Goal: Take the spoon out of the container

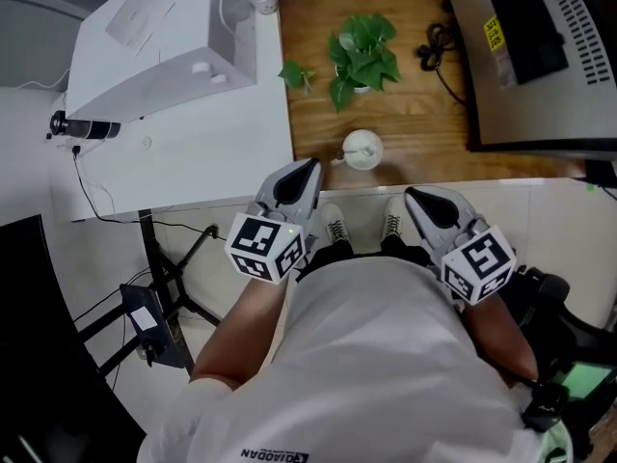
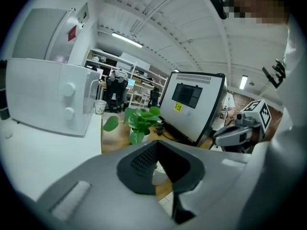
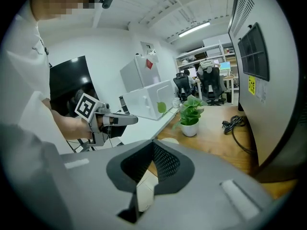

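- Two grippers hang close to the person's body, short of the wooden tabletop, and neither touches anything.
- Left gripper: clenched, its jaws pressed together with nothing between them. It points toward the tabletop's near edge.
- Just ahead of it and slightly right, a small white container stands near that near edge. A potted plant sits behind it.
- Spoon: inside the container, visible only as a faint pale shape. Its handle seems to lean toward the near-left rim, so the long axis likely runs steeply upward. The head view is too small to be sure.
- Right gripper: also closed and empty, aimed at the same edge.
- Likely risks: the container looks light and sits close to the edge. Pulling the spoon sideways, or nudging the rim with closed jaws, could tip it or push it off. The thin handle could also slip from a shallow pinch.
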